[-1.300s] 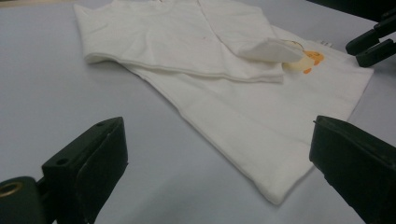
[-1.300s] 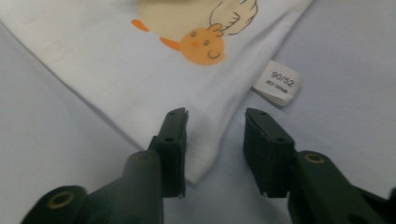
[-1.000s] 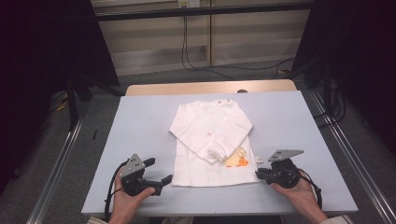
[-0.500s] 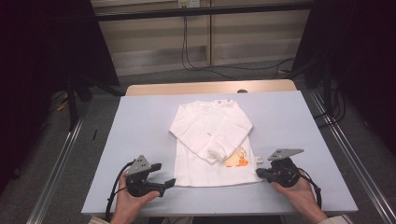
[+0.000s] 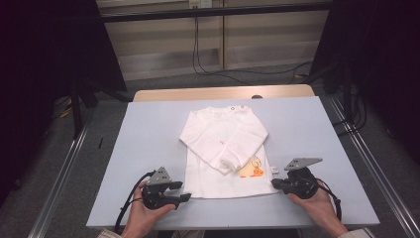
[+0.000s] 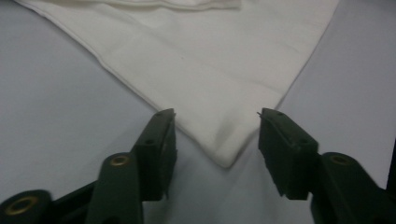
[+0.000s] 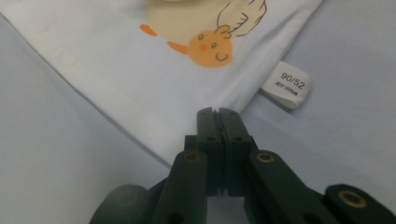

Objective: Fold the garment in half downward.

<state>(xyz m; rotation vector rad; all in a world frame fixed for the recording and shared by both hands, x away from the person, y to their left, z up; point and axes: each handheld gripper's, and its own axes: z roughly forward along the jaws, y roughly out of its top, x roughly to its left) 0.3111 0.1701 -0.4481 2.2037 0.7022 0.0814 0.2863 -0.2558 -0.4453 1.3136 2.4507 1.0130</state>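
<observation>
A white long-sleeved child's shirt (image 5: 223, 144) lies flat on the pale blue table (image 5: 148, 129), sleeves folded across the front, with an orange duck print (image 7: 201, 42) near its hem. My left gripper (image 5: 187, 197) lies at the shirt's near left hem corner. Its jaws have just been closing, and in the left gripper view (image 6: 215, 121) that corner (image 6: 224, 144) sits between them with a gap on each side. My right gripper (image 5: 274, 183) is shut on the near right hem corner (image 7: 217, 112), beside a small size label (image 7: 287, 84).
A wooden strip (image 5: 223, 93) borders the table's far edge. Metal rails (image 5: 64, 173) run along both sides of the table, and cables (image 5: 208, 64) hang by the back wall. Bare table surface surrounds the shirt.
The left gripper has slid a little to the right, up to the shirt's near left corner. The right gripper and the shirt have stayed where they were.
</observation>
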